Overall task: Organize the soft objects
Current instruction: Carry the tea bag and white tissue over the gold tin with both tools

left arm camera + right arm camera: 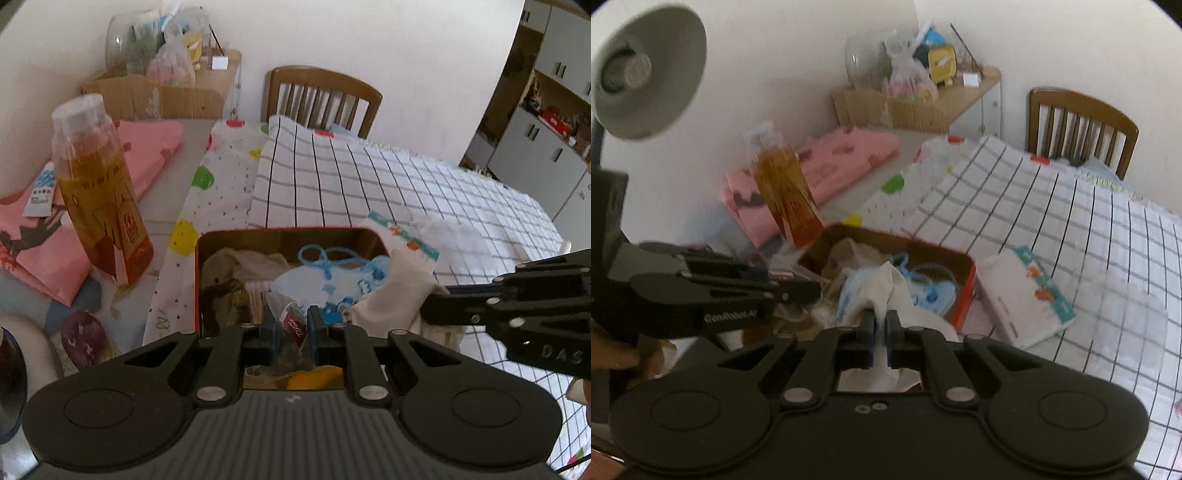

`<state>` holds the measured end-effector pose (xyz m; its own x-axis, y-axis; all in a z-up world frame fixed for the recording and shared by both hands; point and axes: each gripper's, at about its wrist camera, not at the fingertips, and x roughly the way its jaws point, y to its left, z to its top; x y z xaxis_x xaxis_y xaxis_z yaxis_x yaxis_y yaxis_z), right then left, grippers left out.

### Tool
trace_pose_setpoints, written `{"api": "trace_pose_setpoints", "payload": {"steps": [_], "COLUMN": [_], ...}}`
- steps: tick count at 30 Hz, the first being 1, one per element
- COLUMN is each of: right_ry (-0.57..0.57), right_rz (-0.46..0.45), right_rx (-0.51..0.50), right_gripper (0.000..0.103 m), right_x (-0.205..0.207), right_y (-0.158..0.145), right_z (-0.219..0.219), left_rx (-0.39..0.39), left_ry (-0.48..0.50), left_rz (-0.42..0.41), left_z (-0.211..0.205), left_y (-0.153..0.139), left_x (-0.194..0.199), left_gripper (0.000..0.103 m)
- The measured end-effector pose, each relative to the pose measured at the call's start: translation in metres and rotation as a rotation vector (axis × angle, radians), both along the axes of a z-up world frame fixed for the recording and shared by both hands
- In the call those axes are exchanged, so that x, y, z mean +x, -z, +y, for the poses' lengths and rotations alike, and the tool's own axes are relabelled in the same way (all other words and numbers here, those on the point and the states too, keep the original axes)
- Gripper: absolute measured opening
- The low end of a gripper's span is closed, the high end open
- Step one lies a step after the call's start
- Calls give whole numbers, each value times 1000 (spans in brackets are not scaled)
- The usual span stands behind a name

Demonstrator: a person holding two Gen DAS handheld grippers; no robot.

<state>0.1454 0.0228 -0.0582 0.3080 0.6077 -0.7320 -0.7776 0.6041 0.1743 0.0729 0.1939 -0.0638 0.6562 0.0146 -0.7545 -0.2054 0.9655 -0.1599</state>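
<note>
Cream cloth [886,291], soft and crumpled, hangs over the near corner of the red tin [964,295], pinched in the nearly closed right gripper [881,328]. Left gripper [291,325], narrowly parted, clamps a clear sachet [291,317] above that tin.

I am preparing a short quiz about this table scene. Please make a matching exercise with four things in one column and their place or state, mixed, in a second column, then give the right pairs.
Things:
1. small clear packet
2. white cloth
3. amber bottle
4. tissue pack

Place or state:
A. lies on the checked cloth, beside the red tin
B. pinched in the jaws of the left gripper
C. stands upright, left of the tin
D. pinched in the jaws of the right gripper

Pairs: 1-B, 2-D, 3-C, 4-A
</note>
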Motion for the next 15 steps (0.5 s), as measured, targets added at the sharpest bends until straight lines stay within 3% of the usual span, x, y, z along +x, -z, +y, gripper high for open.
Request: {"api": "trace_pose_setpoints", "payload": {"steps": [15], "right_ry": [15], "right_rz": [30], "right_rx": [-89], "right_gripper": [7], "right_x": [-1], "right_y": [34], "right_z": [20], "left_rx": [-1], "left_ry": [83], "left_rz": [45], "left_z": [2], "left_y": [24], "left_x": [14], "left_gripper": [16]}}
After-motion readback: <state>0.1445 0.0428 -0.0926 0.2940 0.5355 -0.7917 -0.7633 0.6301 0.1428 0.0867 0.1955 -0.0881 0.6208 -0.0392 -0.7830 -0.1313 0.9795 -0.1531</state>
